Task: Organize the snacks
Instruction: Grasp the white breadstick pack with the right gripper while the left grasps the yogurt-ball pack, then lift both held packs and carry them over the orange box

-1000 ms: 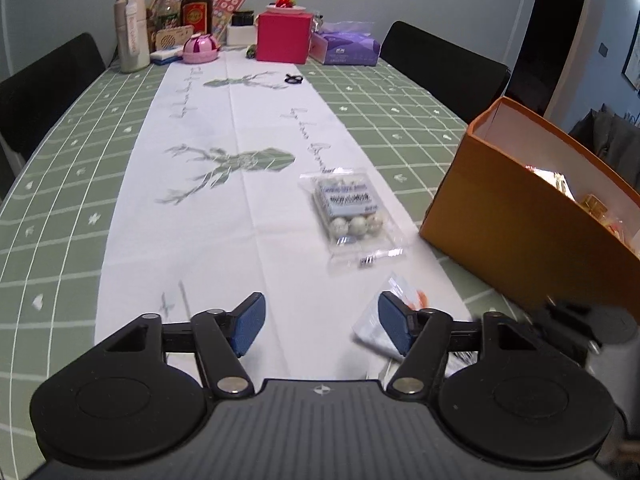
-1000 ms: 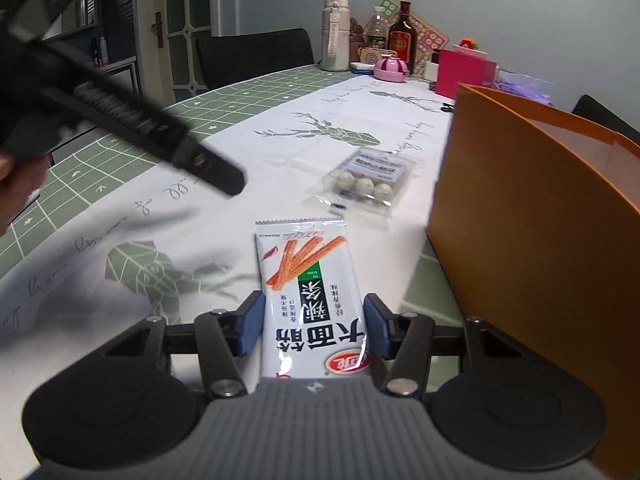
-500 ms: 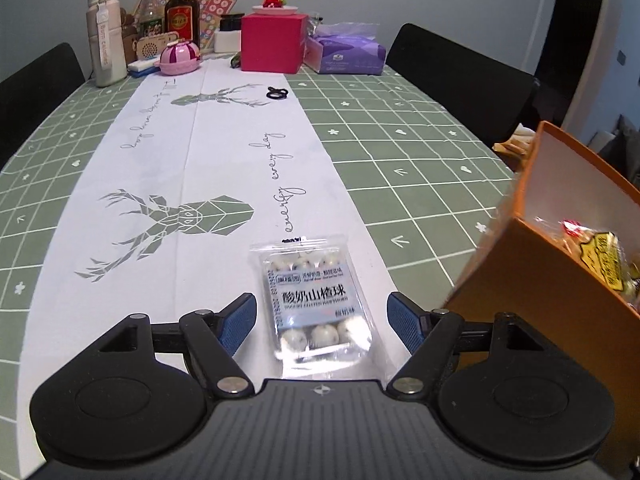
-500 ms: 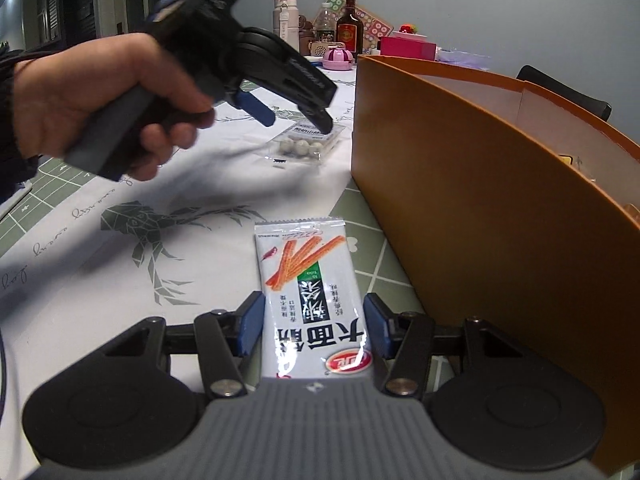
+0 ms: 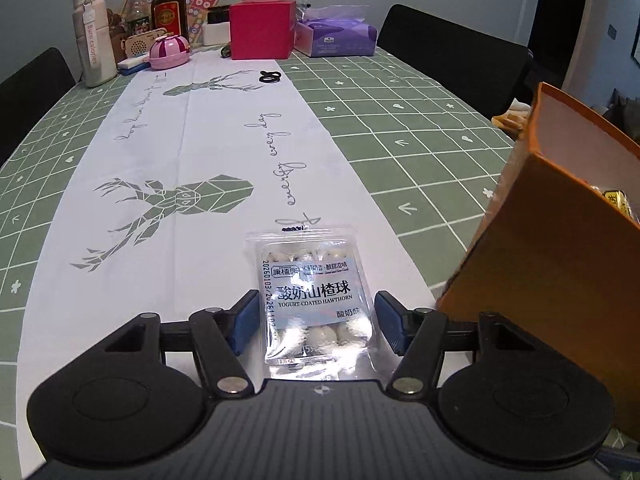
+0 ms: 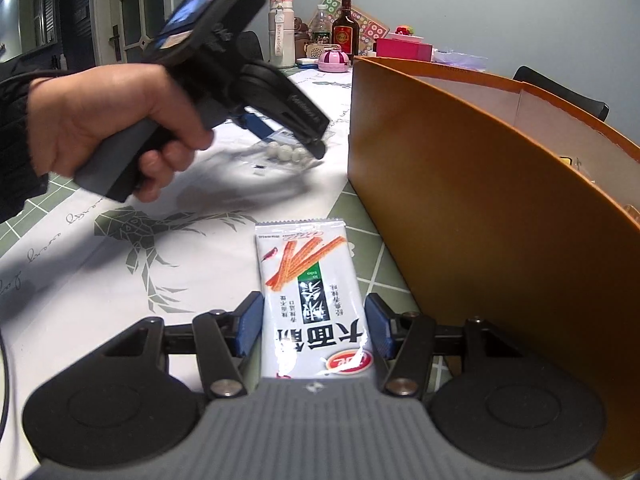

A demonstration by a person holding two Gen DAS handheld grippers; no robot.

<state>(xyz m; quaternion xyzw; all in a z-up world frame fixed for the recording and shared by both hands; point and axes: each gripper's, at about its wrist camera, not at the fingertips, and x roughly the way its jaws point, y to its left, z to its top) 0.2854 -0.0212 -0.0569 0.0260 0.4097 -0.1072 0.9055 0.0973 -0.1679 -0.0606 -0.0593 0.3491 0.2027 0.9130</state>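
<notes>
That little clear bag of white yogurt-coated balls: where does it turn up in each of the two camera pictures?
Left wrist view: the clear bag lies low in the middle, between the left gripper fingers, on the white runner.
Right wrist view: the clear bag sits upper middle, partly hidden under the other hand's gripper.
Shared landmark: the orange box stands just right of the bag in both.

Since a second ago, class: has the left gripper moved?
Yes. The left gripper has moved toward the orange box and over the hawthorn packet, closing.
</notes>
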